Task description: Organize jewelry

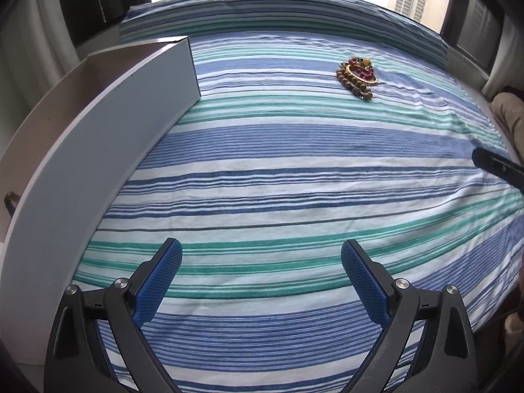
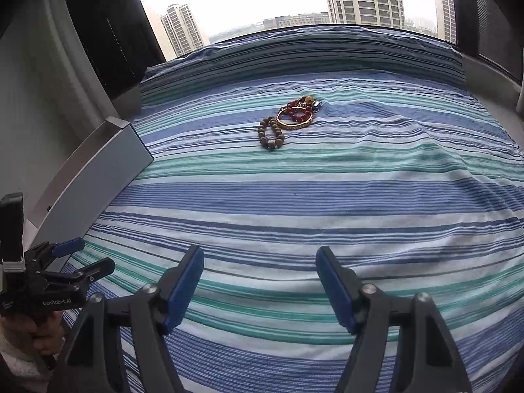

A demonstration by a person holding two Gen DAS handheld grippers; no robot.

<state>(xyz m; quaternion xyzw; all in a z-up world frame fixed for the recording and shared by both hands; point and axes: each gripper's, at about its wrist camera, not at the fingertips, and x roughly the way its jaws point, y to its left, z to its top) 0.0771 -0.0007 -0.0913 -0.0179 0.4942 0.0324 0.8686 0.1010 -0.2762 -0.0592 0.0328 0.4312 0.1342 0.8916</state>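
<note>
A small pile of jewelry (image 1: 357, 73) lies on the striped bedsheet, far ahead and to the right in the left wrist view. In the right wrist view it shows as a brown bead bracelet (image 2: 270, 134), a gold bangle (image 2: 294, 118) and a red bead bracelet (image 2: 298, 110). A white open box (image 1: 108, 121) stands on the left of the bed; it also shows in the right wrist view (image 2: 95, 177). My left gripper (image 1: 261, 255) is open and empty, low over the sheet. My right gripper (image 2: 260, 262) is open and empty, well short of the jewelry.
The striped sheet (image 2: 327, 196) covers the bed. A window with tower blocks is behind the far edge. Dark curtains hang at both sides. The left gripper shows at the lower left of the right wrist view (image 2: 78, 255).
</note>
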